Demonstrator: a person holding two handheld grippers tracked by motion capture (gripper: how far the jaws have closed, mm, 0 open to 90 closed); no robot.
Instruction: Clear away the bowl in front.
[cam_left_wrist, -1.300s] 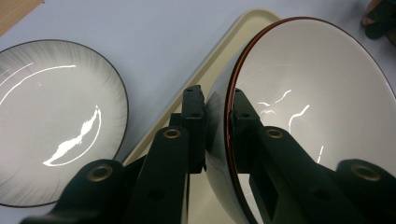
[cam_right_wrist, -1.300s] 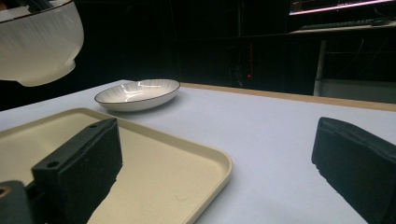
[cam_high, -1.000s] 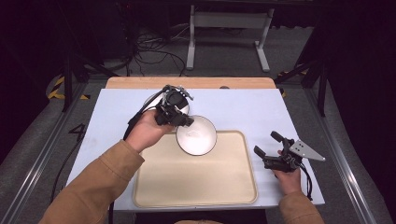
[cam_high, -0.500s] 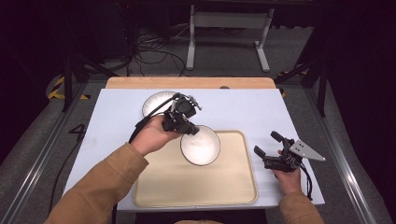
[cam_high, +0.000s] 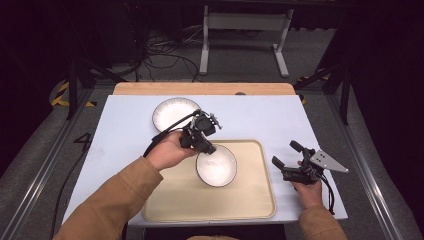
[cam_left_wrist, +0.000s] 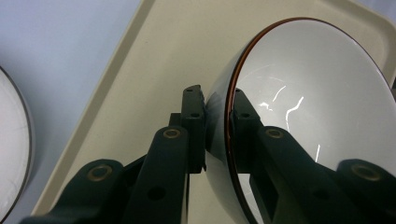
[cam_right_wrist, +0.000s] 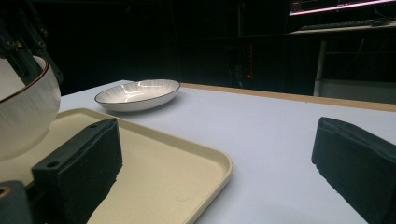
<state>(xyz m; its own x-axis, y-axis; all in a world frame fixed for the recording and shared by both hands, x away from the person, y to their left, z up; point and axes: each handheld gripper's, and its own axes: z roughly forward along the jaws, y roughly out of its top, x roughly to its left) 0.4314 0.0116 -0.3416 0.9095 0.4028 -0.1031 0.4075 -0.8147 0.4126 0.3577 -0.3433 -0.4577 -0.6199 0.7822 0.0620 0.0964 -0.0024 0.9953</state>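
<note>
Over the beige tray (cam_high: 250, 200), the left gripper (cam_high: 206, 146) pinches the white bowl (cam_high: 217, 166) by its rim; glazed, rigid, breakable, likely slippery. Right gripper (cam_high: 289, 154) rests spread.

Tan sleeves; black left gripper (cam_high: 207, 145) and right gripper (cam_high: 289, 155) with screwed jaws, black cables, grey plate.

Glossy glazed bowl (cam_left_wrist: 299, 112) with a thin brown rim, glossy ribbed plate (cam_right_wrist: 138, 94) behind, matt smooth cream plastic tray (cam_high: 250, 200), matt pale tabletop (cam_high: 260, 117) edged in wood, black matt gripper pads (cam_right_wrist: 79, 172).
</note>
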